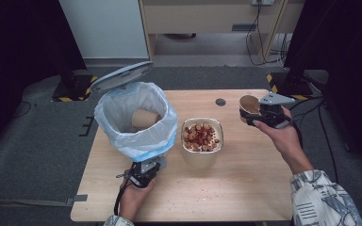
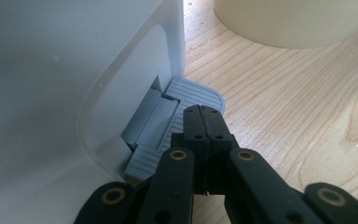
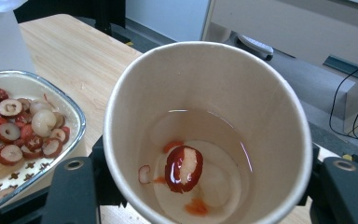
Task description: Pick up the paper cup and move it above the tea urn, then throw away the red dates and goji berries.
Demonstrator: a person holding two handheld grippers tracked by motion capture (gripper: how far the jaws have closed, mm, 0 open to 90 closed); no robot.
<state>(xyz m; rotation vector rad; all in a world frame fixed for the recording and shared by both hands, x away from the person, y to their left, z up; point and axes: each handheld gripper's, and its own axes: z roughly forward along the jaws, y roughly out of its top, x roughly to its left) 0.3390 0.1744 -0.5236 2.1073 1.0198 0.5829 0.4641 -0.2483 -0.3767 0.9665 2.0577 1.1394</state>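
Bin [image 1: 136,122] left of the bowl [image 1: 202,136]; held cup [image 1: 249,107] at its right

The right claw [image 3: 205,186] grips a paper cup [image 3: 209,116] between its two black jaws, one at each side of the cup's lower wall, and the cup's open mouth faces the camera. At the bottom of the cup lie a red date slice [image 3: 184,169] with a pale centre, a few smaller red scraps beside it, and a little clear liquid. Left of the cup, on the wooden worktop [image 3: 79,56], stands a dish [image 3: 70,109] with a shiny rim, holding date slices and pale round fruits.
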